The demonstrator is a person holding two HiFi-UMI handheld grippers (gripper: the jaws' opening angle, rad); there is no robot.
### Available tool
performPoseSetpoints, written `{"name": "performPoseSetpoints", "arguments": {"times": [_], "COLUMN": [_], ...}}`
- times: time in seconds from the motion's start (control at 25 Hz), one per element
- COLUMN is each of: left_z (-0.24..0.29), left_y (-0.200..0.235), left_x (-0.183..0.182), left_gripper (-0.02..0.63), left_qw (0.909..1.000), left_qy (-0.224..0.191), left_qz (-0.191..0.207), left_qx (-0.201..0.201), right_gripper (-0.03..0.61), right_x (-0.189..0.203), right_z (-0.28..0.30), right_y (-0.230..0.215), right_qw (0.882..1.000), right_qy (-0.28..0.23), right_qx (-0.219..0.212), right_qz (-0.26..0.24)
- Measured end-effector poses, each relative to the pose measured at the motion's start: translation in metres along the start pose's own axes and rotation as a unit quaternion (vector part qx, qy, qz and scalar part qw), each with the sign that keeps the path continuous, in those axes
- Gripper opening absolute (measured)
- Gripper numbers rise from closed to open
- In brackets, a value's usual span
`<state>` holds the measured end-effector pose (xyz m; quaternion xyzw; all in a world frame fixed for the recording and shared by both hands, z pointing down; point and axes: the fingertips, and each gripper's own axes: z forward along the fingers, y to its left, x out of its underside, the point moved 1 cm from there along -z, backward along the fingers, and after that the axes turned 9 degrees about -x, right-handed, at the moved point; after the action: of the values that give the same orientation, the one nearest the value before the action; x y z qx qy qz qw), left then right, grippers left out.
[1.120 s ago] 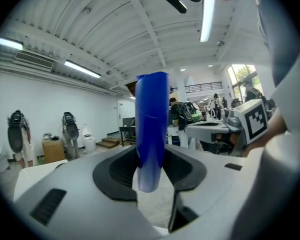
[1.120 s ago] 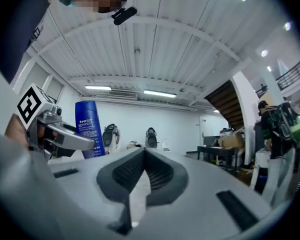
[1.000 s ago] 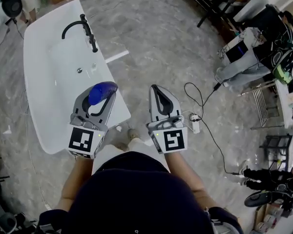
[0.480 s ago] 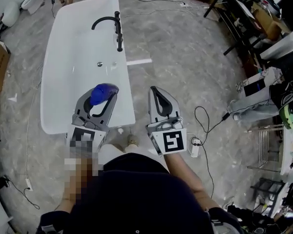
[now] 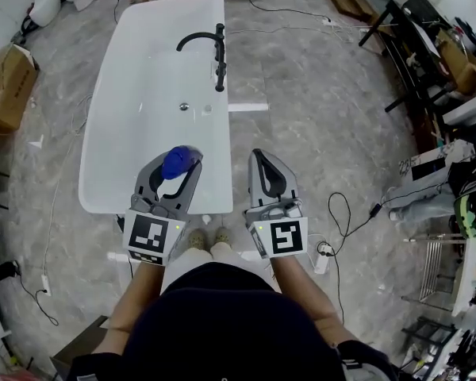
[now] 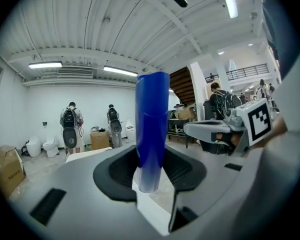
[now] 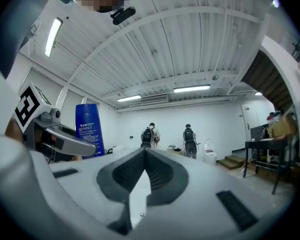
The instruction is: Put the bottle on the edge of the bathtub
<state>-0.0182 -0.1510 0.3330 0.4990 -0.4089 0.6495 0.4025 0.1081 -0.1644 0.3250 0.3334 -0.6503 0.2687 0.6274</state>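
Note:
A blue bottle (image 5: 174,160) stands between the jaws of my left gripper (image 5: 179,170), which is shut on it over the near end of the white bathtub (image 5: 220,145). In the left gripper view the bottle (image 6: 151,134) rises upright from the dark pads. My right gripper (image 5: 259,155) hovers just right of the tub over the floor, shut with nothing in it; in its own view the jaws (image 7: 145,153) meet, and the bottle (image 7: 88,129) shows to the left. A black faucet (image 5: 219,54) stands on the tub's right rim.
A cardboard box (image 5: 8,78) lies left of the tub. Cables (image 5: 345,213) and a power strip (image 5: 324,259) trail on the marble floor at right. Black tables (image 5: 428,38) and a seated person's legs (image 5: 424,187) fill the right side. Two people with backpacks (image 6: 70,126) stand far off.
The tub has swung from the upper left to nearly straight ahead, and the grippers now sit at its near end. The left gripper still holds the bottle; the right stays shut.

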Motion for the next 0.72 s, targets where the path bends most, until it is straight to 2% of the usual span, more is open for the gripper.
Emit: {"name": "performPoseSetpoints", "arguments": {"times": [0.2, 0.48, 0.72], "left_z": [0.022, 0.060, 0.106], "left_y": [0.028, 0.035, 0.027], "left_x": [0.003, 0.008, 0.043], "left_gripper": [0.152, 0.152, 0.152], "left_qw": [0.9999, 0.9992, 0.9980], "left_qy": [-0.002, -0.014, -0.023], "left_qz": [0.015, 0.019, 0.025], "left_qx": [0.006, 0.031, 0.054], "right_gripper": [0.000, 0.000, 0.000], "right_x": [0.006, 0.014, 0.059], "right_z": [0.038, 0.072, 0.090], "right_y": [0.011, 0.005, -0.017], "right_qw": [1.000, 1.000, 1.000], "right_qy": [0.005, -0.005, 0.005], "right_qx": [-0.006, 0.002, 0.012], "right_qz": [-0.004, -0.008, -0.015]}}
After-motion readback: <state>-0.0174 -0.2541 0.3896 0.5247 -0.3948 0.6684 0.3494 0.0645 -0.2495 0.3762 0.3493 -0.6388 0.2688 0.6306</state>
